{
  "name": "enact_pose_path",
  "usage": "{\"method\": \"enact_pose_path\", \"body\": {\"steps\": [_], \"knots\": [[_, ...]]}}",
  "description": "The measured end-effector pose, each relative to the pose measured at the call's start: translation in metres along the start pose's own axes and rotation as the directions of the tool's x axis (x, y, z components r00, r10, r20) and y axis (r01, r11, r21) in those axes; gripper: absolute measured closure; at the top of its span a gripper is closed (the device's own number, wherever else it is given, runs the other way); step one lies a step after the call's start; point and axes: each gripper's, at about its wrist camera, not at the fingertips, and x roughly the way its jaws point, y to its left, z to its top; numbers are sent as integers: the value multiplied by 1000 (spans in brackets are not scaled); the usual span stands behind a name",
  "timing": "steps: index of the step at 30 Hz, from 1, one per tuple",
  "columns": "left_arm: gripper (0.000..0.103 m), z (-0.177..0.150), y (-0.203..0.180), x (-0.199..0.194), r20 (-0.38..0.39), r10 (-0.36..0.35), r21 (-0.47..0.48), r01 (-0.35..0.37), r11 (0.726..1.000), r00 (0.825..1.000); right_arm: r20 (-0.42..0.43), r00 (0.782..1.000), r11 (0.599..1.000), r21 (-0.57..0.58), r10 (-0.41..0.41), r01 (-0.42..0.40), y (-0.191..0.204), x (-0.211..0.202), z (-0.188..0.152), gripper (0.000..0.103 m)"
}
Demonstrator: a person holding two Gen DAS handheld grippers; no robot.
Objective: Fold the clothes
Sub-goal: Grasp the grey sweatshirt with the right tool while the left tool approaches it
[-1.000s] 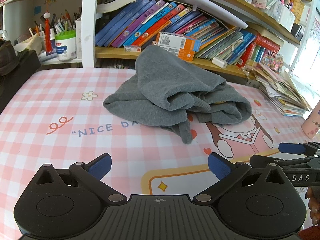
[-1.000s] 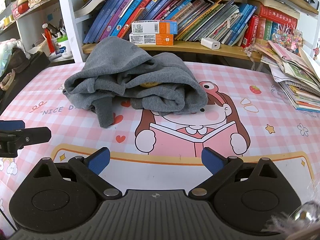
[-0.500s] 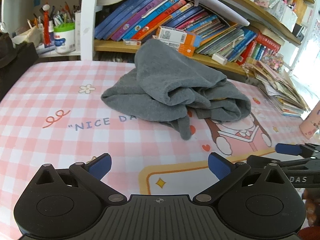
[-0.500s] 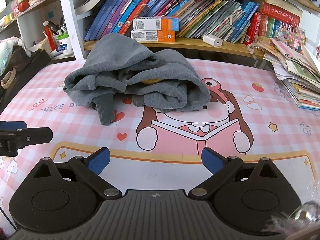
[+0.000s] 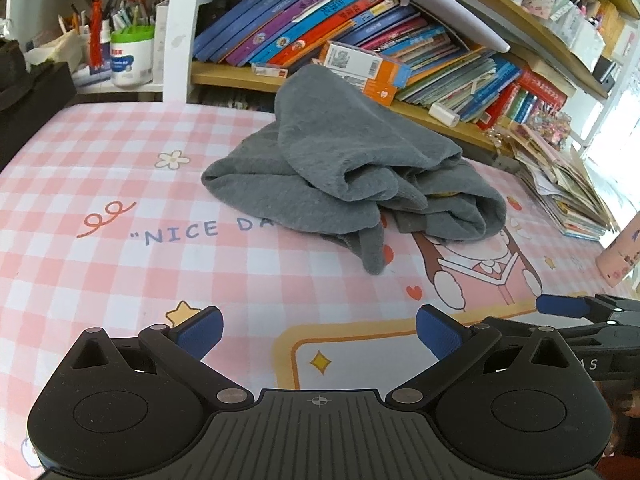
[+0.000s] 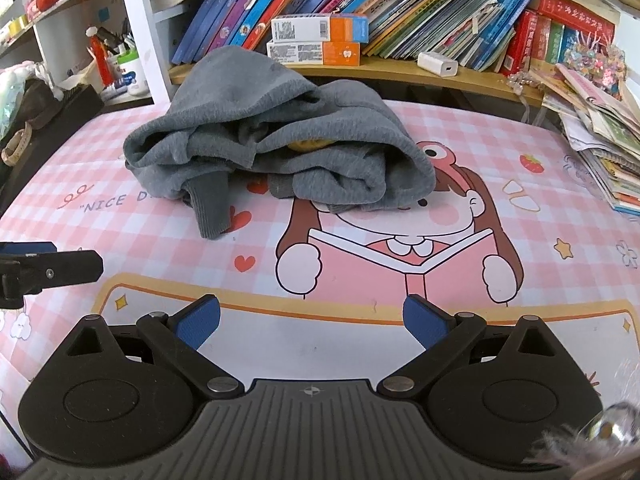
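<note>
A crumpled grey sweater (image 5: 344,168) lies in a heap on the pink checked table cover (image 5: 120,264), with a sleeve end (image 5: 372,256) pointing toward me. It also shows in the right wrist view (image 6: 280,136), with a yellow patch (image 6: 308,144) showing inside the folds. My left gripper (image 5: 318,332) is open and empty, short of the sweater. My right gripper (image 6: 312,322) is open and empty over the cartoon print, also short of the sweater. Each gripper shows at the edge of the other's view.
A bookshelf (image 5: 360,12) full of leaning books runs along the back edge of the table. A stack of magazines (image 6: 600,136) lies at the right. A pen pot (image 5: 132,56) and a dark bag (image 5: 24,96) stand at the left. A pink cup (image 5: 624,248) stands far right.
Both grippers have moved a little forward toward the sweater, which looks slightly larger. Both remain open. The sweater has not moved.
</note>
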Motion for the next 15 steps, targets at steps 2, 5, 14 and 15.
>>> {"method": "enact_pose_path", "body": {"steps": [2,5,14,15], "knots": [[0,0,1,1,0,6,-4,-6,1000,1000,-10,1000,1000,-10,5,-5,1,4,1,4],[0,1,2,1,20,20,-4,-20,1000,1000,-16,1000,1000,-29,13,-13,4,8,2,4],[0,6,14,-4,146,62,-82,-50,995,987,93,996,996,-89,4,4,4,9,16,4],[0,7,17,-4,157,68,-101,-52,993,985,100,995,993,-117,6,5,6,12,20,4]]}}
